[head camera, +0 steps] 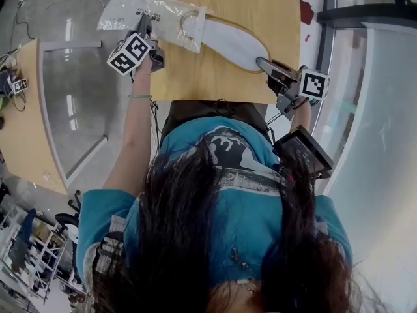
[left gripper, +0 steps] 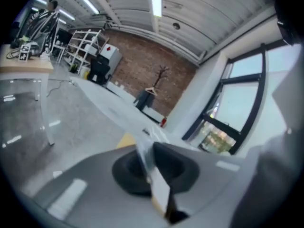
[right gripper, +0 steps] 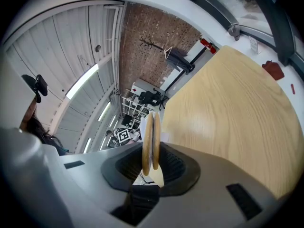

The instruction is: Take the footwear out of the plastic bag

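A clear plastic bag (head camera: 140, 13) lies on the wooden table (head camera: 260, 5), its open mouth facing right. White flat footwear (head camera: 231, 42) sticks out of that mouth, its far end still inside the bag. My left gripper (head camera: 144, 26) is shut on the bag's near edge; in the left gripper view a thin fold of plastic bag (left gripper: 151, 167) with a label is pinched in the left gripper (left gripper: 154, 175). My right gripper (head camera: 264, 64) is shut on the footwear's free end. The right gripper view shows two tan soles of the footwear (right gripper: 151, 139) edge-on in the right gripper (right gripper: 152, 167).
A glass-topped table (head camera: 71, 103) stands to the left of the wooden one. A window ledge with a red object (head camera: 306, 12) runs along the right side. A black device (head camera: 303, 150) hangs near the person's right side. The wooden table (right gripper: 232, 122) stretches beyond the right gripper.
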`<state>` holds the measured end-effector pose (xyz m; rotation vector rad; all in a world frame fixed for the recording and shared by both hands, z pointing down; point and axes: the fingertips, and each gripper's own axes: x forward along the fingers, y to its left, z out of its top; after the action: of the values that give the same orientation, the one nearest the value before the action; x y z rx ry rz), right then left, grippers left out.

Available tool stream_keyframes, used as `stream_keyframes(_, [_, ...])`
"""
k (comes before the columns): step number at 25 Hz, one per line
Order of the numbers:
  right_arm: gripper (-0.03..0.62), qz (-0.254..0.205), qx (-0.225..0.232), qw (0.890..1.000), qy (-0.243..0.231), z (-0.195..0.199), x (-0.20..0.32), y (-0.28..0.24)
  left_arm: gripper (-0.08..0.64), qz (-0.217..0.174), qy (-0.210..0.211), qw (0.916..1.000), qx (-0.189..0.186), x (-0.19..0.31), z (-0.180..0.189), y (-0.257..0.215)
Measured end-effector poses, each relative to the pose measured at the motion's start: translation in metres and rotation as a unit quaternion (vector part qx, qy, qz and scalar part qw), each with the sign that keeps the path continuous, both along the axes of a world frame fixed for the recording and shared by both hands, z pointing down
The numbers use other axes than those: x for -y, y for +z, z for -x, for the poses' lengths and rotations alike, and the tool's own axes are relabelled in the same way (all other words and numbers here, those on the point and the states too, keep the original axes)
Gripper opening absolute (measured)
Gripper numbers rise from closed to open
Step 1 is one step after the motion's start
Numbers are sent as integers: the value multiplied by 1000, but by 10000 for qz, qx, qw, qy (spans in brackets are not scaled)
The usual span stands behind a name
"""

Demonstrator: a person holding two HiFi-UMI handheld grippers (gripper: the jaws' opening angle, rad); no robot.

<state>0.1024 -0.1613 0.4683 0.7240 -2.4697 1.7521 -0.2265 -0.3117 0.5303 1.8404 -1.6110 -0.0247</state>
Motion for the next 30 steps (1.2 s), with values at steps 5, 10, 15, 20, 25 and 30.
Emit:
stream_keyframes(5, [87,-17,-205,9993,309,-26,0,0,-2,59,-564,9981,229,-1,19,5])
stream_keyframes(10, [83,-107,-266,9966,773,-52,3,-6,-2,176,-737,9970,136,-7,16,14])
stream_keyframes(15, [81,-322,-13,9935,1092,-56,9,-22,-2,338,-567,9968,-454,-13,-15,29])
stream_keyframes(20, [81,-406,104,9916,1225,-54,12,-31,-2,666,-505,9864,-1415,-16,-62,50])
stream_keyframes(25, [81,-378,67,9910,1285,-59,10,-30,-2,1126,-630,9642,-2317,-20,-115,75])
stream_keyframes(30, [81,-330,27,9895,1404,-66,8,-26,-2,1425,-900,9405,-2950,-18,-153,90])
